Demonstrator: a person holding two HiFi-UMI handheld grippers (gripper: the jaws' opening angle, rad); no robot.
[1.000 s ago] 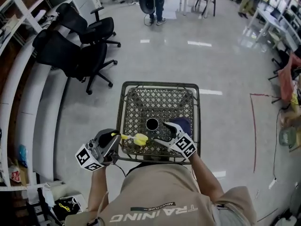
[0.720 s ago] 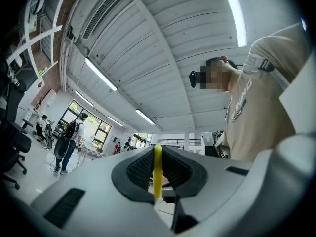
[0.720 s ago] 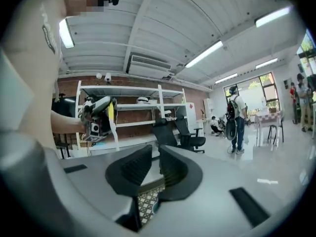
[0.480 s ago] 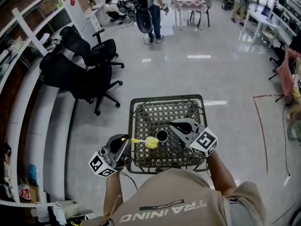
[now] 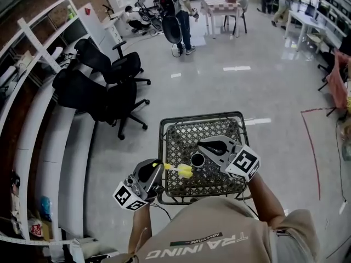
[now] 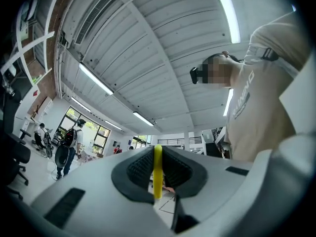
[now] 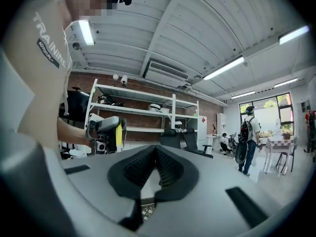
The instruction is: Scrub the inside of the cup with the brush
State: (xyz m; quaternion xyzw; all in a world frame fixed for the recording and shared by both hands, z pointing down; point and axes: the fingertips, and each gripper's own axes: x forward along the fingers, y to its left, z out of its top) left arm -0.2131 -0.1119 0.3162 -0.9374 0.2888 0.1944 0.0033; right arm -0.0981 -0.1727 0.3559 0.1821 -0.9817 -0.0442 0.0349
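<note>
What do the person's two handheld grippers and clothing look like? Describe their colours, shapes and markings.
The left gripper and the right gripper are both pale grey plastic shells, each carrying a white cube with black square markers. Their jaws end in black ribbed pads. The person wears a beige short-sleeved T-shirt with white lettering.

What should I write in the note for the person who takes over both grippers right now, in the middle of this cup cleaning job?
Left gripper: shut on the handle of the yellow brush. The brush head is just left of the cup, outside it.
Right gripper: shut, nothing between the jaws, close to the cup on its right.
The cup stands upright on the wire-mesh table; nothing holds it.
Done: brush in hand.
Left: probably steady the cup with the right gripper, put the brush in, scrub the inside.
</note>
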